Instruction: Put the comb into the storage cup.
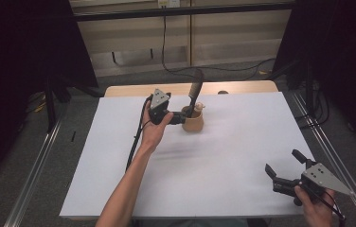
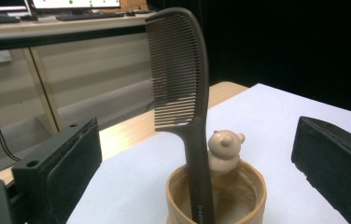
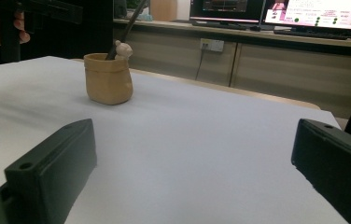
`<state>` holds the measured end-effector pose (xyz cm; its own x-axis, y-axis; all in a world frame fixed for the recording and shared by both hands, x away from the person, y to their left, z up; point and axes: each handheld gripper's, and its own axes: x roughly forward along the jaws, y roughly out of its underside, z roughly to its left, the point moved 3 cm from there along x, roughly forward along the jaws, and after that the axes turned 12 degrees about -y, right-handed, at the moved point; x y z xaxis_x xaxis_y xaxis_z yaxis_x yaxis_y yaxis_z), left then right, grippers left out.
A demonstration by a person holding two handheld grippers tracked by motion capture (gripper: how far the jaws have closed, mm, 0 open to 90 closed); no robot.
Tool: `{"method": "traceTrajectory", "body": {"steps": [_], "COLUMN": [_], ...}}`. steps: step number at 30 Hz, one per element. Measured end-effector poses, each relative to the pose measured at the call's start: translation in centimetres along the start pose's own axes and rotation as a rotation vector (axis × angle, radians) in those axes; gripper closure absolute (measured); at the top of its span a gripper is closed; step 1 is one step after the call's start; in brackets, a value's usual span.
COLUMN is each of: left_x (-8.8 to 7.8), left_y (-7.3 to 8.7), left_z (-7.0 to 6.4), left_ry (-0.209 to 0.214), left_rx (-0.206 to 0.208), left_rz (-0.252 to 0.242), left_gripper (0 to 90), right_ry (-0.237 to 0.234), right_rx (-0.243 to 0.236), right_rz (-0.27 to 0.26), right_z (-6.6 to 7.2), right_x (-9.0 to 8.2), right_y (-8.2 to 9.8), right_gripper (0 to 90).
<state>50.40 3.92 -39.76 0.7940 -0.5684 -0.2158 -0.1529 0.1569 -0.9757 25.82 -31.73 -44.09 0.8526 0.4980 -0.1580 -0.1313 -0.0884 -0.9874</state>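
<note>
**Brown comb, stowed upright in tan holder**

Black jaws of the left gripper [image 1: 182, 117] are seen spread wide, one on each side of the holder; nothing is pinched between them and neither pad touches the comb. The spread is judged to be a release, the comb now being left to stand by itself.

Comb [image 2: 183, 93]: dark brown plastic, handle end down inside the holder, teeth at the top, leaned slightly against the rim. It is kept upright by the holder's wall alone.

Holder [image 2: 215, 196]: tan, pouch-shaped cup with a small bear figure [image 2: 225, 149] set at its rim, just beside the comb's handle. It is placed toward the far middle of the white table sheet [image 1: 214, 161].

Right gripper [image 1: 287, 171]: held low at the near right corner, well apart from the holder, jaws spread and empty; it is judged to be parked out of the way, not needed for this step.
</note>
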Motion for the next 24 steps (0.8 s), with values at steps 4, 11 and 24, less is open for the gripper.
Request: {"method": "traceTrajectory", "body": {"steps": [4, 11, 24], "left_x": [-0.7, -1.8, -3.8], "left_y": [0.1, 0.0, -0.7], "left_z": [0.1, 0.4, 0.6], "left_ry": [0.008, 0.001, -0.082], "left_rx": [-0.007, -0.007, 0.01], "left_rz": [-0.02, -0.045, -0.04], "left_gripper": [2.0, 1.6, 3.3], "right_ry": [0.001, -0.004, 0.011], "right_rx": [0.0, -0.01, -0.007], "right_rz": [0.002, 0.005, 0.004], "right_z": [0.0, 0.2, 0.2], "right_x": [0.0, 0.0, -0.4], "right_y": [0.0, 0.0, -0.1], "right_gripper": [0.0, 0.0, 0.0]}}
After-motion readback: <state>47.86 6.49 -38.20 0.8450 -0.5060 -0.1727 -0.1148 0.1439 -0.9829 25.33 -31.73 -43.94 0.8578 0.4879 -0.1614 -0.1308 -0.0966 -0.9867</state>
